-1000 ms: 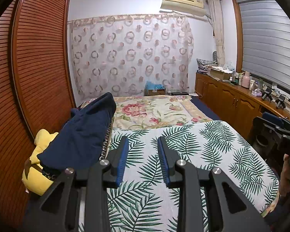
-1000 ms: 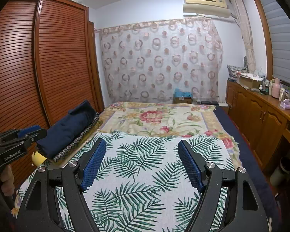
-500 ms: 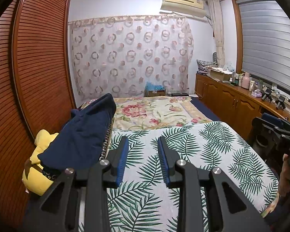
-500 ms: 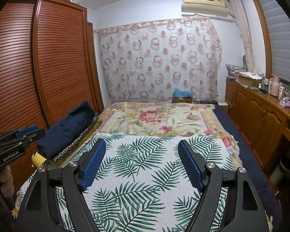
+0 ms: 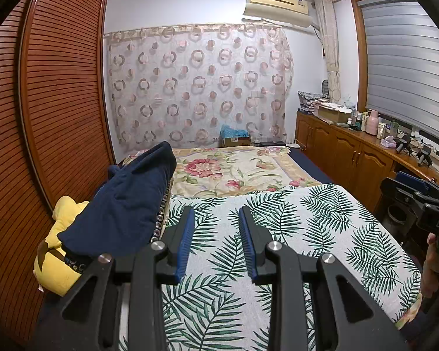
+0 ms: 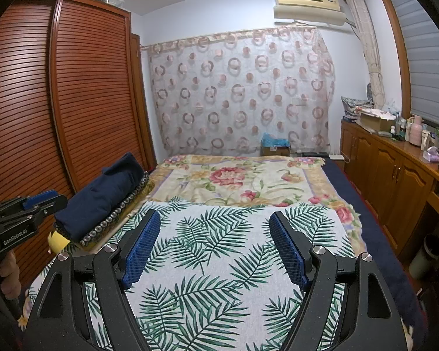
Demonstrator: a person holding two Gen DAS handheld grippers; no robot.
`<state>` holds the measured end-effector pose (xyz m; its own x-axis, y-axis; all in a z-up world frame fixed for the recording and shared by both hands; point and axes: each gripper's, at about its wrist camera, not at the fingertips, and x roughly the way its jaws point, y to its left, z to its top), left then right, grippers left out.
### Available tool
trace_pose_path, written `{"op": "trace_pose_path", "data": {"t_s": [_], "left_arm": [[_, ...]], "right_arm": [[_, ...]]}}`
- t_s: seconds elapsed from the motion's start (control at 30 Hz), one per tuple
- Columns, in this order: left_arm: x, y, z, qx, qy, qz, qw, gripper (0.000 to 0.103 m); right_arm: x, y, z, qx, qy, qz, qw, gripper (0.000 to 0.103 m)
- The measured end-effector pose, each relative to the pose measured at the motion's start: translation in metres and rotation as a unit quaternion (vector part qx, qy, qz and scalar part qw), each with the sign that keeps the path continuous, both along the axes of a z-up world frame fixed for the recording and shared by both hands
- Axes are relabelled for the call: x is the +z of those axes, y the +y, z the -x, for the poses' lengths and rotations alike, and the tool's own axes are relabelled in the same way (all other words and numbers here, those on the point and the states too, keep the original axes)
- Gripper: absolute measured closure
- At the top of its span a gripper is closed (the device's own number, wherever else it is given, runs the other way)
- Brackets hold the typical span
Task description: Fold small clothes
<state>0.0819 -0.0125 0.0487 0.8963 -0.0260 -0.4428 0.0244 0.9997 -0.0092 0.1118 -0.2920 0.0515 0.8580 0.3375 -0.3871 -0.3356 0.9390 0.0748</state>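
Navy garment (image 5: 128, 201), apparently the only clothing to hand, lies in a loose heap at the left edge of the bed (image 5: 307, 222), draped over a bead-trimmed cushion (image 6: 117, 219) with a yellow plush toy (image 5: 55, 251) beneath it, close against the slatted wardrobe (image 5: 44, 117). It looks soft, thick and limp, probably light enough for one grip yet prone to sagging and bunching, so I would judge a hem or corner at its near end the best place to pinch, then drag it onto the flat palm-leaf sheet (image 6: 219, 263). Left tongs (image 5: 216, 219) stand partly open with a narrow gap, holding nothing, just beside the heap; right tongs (image 6: 215, 228) are spread wide and empty above the middle of the sheet. What kind of garment it is, where its sleeves or edges run, and whether other pieces lie under it cannot be made out; its lower end is cut off behind the left tongs' body.
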Motion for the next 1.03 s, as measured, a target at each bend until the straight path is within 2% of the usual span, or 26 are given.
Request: {"op": "trace_pose_path", "data": {"t_s": [1.03], "left_arm": [[-0.0003, -0.0013, 0.0000, 0.000, -0.001, 0.000, 1.0000, 0.074]], "right_arm": [[-0.0007, -0.0014, -0.0005, 0.000, 0.000, -0.001, 1.000, 0.024]]}}
